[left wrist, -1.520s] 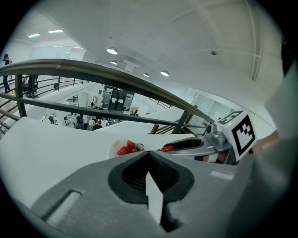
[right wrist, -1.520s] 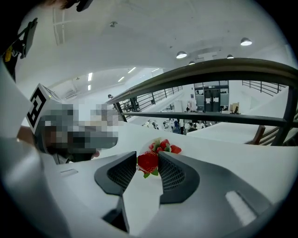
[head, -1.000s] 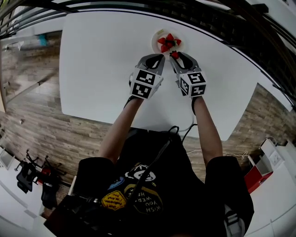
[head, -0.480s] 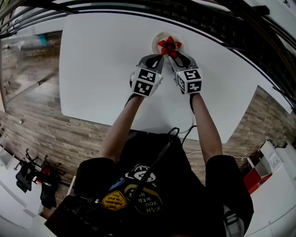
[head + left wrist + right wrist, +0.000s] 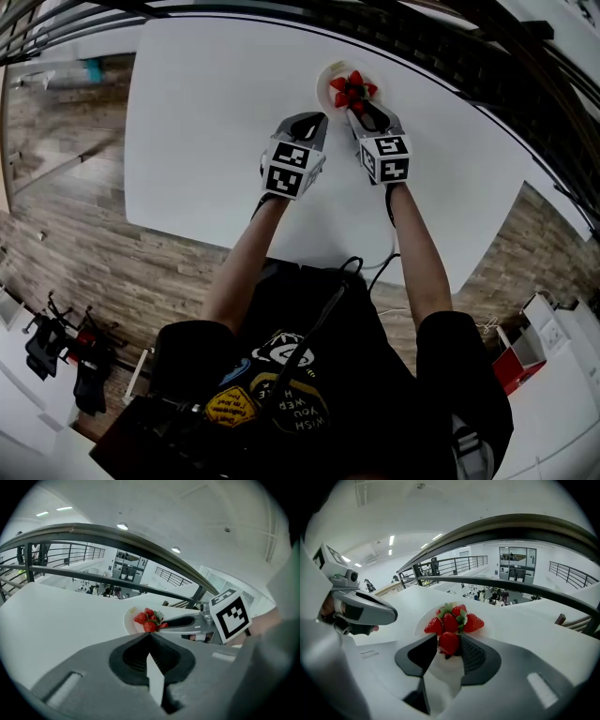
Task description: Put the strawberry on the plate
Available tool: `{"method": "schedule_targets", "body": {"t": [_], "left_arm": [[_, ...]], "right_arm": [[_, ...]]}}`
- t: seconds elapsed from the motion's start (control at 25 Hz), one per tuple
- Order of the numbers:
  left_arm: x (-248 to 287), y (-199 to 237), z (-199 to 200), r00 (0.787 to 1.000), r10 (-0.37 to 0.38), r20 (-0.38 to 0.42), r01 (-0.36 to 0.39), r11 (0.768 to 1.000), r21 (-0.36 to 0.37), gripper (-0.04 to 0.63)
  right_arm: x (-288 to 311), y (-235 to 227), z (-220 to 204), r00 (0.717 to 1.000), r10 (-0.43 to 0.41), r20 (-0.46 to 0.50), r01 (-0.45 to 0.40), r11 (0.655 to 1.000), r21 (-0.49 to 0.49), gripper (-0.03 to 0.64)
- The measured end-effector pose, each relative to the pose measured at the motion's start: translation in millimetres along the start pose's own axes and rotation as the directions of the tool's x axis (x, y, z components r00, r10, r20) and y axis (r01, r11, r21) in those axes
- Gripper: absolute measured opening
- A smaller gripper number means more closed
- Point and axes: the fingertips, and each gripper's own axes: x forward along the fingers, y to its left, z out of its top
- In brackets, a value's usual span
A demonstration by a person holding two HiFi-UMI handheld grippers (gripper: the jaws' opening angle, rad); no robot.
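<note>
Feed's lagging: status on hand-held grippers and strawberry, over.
Right hand-held gripper shut on strawberry, at near edge of plate. Left hand-held gripper shut, empty. Other strawberries piled on plate; nothing blocking.

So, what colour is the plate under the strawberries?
The plate is plain white; the right gripper view shows it best.

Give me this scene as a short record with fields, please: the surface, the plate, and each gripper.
surface: white table
plate: white plate, holding a pile of strawberries
right gripper: shut on one strawberry, at the plate's near edge
left gripper: shut, empty, near the plate and apart from it
task state: the held strawberry is not yet released
</note>
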Motion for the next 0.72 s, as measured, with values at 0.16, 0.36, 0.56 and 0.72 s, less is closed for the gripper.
{"method": "schedule_targets", "body": {"t": [0.16, 0.36, 0.56, 0.72], "left_arm": [[-12, 0, 2, 1.0, 0.012, 0.022, -0.012, 1.0, 0.004, 0.0], [-35, -9, 14, 0.999, 0.012, 0.05, -0.012, 1.0, 0.003, 0.0], [-62, -32, 32, 0.995, -0.009, 0.104, 0.004, 0.999, 0.04, 0.0], [-87, -58, 49, 0.987, -0.04, 0.153, 0.026, 0.996, 0.087, 0.0]], "right_arm": [[-5, 1, 3, 0.999, -0.009, 0.031, 0.009, 1.0, 0.008, 0.167], [-37, 9, 18, 0.994, -0.012, 0.104, 0.008, 0.999, 0.036, 0.164], [-88, 24, 35, 0.979, -0.044, 0.197, 0.036, 0.998, 0.044, 0.104], [-136, 36, 56, 0.954, -0.08, 0.288, 0.069, 0.997, 0.046, 0.061]]}}
